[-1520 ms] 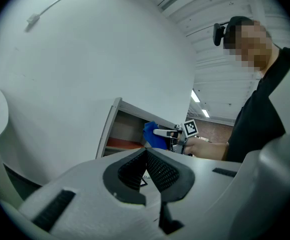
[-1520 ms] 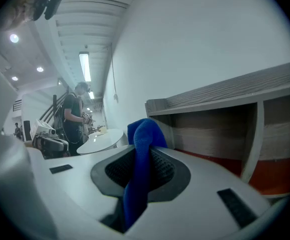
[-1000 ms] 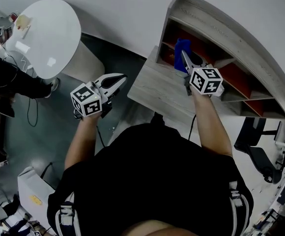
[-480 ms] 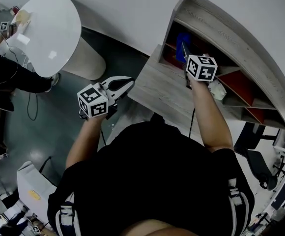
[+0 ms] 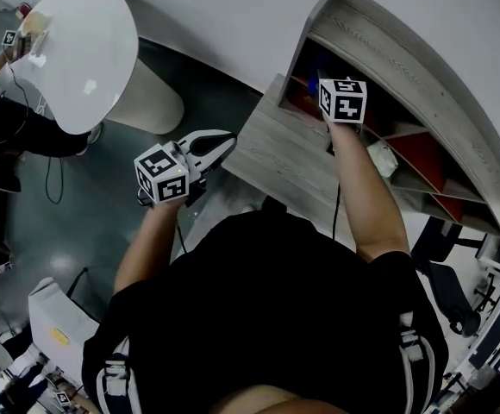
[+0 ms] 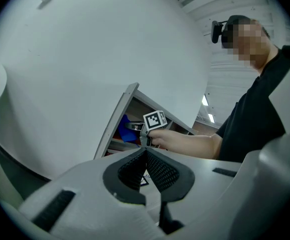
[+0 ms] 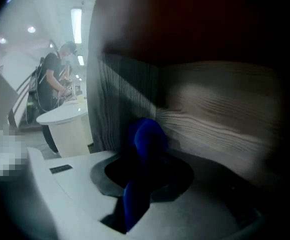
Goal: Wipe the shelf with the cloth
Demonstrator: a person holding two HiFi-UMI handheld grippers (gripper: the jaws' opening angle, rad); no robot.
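Observation:
The grey wooden shelf (image 5: 405,50) with red-backed compartments stands on a desk at the upper right. My right gripper (image 5: 321,79) reaches into its leftmost compartment, shut on a blue cloth (image 7: 146,136). The cloth presses against the wood-grain inner wall (image 7: 220,119). The left gripper view also shows the cloth (image 6: 126,129) inside that compartment. My left gripper (image 5: 227,139) hangs shut and empty over the floor, left of the desk, and its pads (image 6: 157,169) meet at the tip.
The shelf rests on a grey wood desk (image 5: 284,158). A white object (image 5: 382,158) lies in a middle compartment. A round white table (image 5: 86,50) stands at the upper left, with another person (image 5: 0,136) beside it. A chair (image 5: 444,257) is at the right.
My right gripper has pushed farther up and into the left compartment with the cloth. The left gripper has stayed about where it was.

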